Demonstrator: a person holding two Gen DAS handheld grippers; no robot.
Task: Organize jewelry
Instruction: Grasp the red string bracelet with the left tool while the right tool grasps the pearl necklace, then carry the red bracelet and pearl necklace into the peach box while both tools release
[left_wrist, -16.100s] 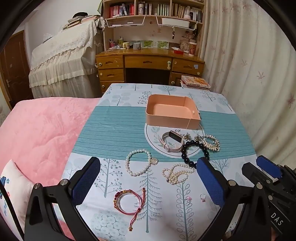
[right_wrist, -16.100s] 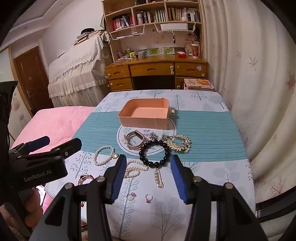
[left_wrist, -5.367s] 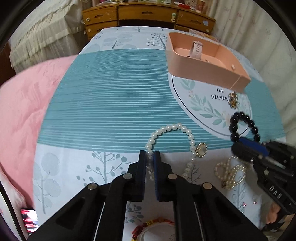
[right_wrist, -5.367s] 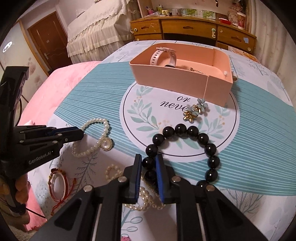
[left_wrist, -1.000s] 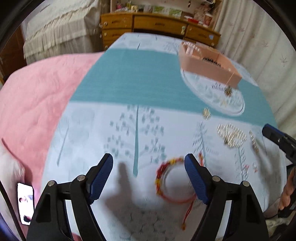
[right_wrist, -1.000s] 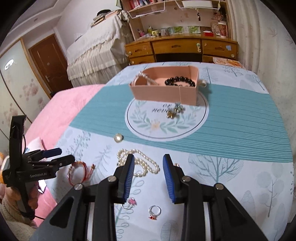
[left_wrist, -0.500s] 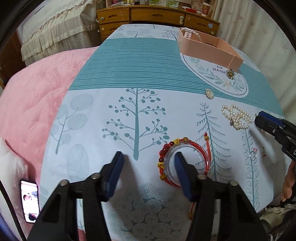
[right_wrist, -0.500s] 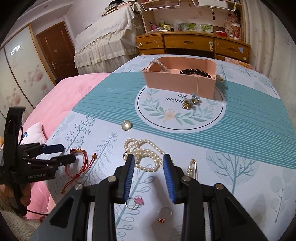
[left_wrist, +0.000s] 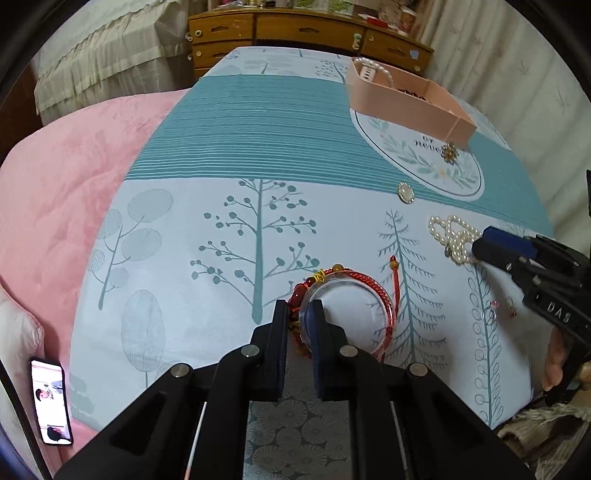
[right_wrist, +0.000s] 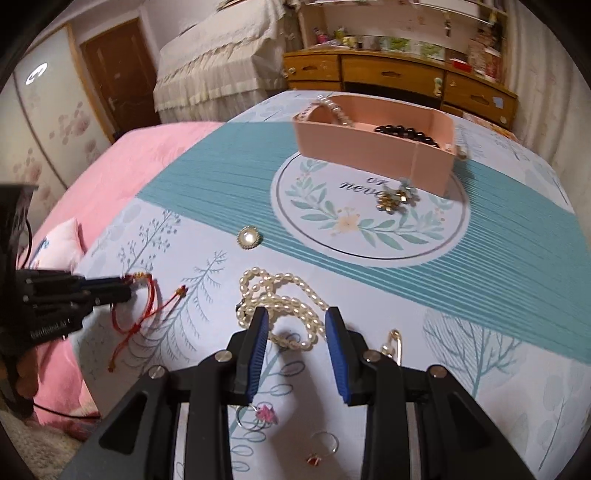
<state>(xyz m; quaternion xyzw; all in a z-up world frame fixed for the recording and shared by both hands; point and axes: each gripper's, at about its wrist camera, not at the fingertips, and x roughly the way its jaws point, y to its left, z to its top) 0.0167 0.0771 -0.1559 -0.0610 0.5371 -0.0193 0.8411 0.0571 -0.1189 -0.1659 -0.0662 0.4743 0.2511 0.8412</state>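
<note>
1. Left wrist view: left gripper (left_wrist: 300, 325) clamped tight on the near-left rim of the bracelet (left_wrist: 345, 312), red cord plus beads around a clear ring, lying flat on the cloth (left_wrist: 207, 236).
2. Same view: right gripper (left_wrist: 484, 247) poking in from the right edge, tips right at the pearls (left_wrist: 452, 236). Can't tell the gap from here.
3. Further back: brooch (left_wrist: 405, 192) alone by the teal stripe, flower charm (left_wrist: 449, 152) just in front of the pink box (left_wrist: 406, 99). White beads draped over the box's far wall.
4. Two rings (left_wrist: 500, 308) near the right gripper's body, small and blurry. Phone (left_wrist: 50, 400) lit up at bottom left, off the cloth.
5. Right wrist view: right gripper (right_wrist: 297, 332) half open, hovering low over the pearls (right_wrist: 280, 306); strand's near loop sits between the pads, not pinched.
6. Left gripper (right_wrist: 114, 290) at the left edge, pinched on the bracelet (right_wrist: 142, 306), cord tail trailing toward the camera.
7. Box (right_wrist: 373, 147) at the back with black beads and a white strand inside. Charm (right_wrist: 395, 197) just in front, brooch (right_wrist: 249, 238) well left.
8. Gold pin (right_wrist: 393, 345) beside the right finger, rings (right_wrist: 266, 413) under the gripper.
</note>
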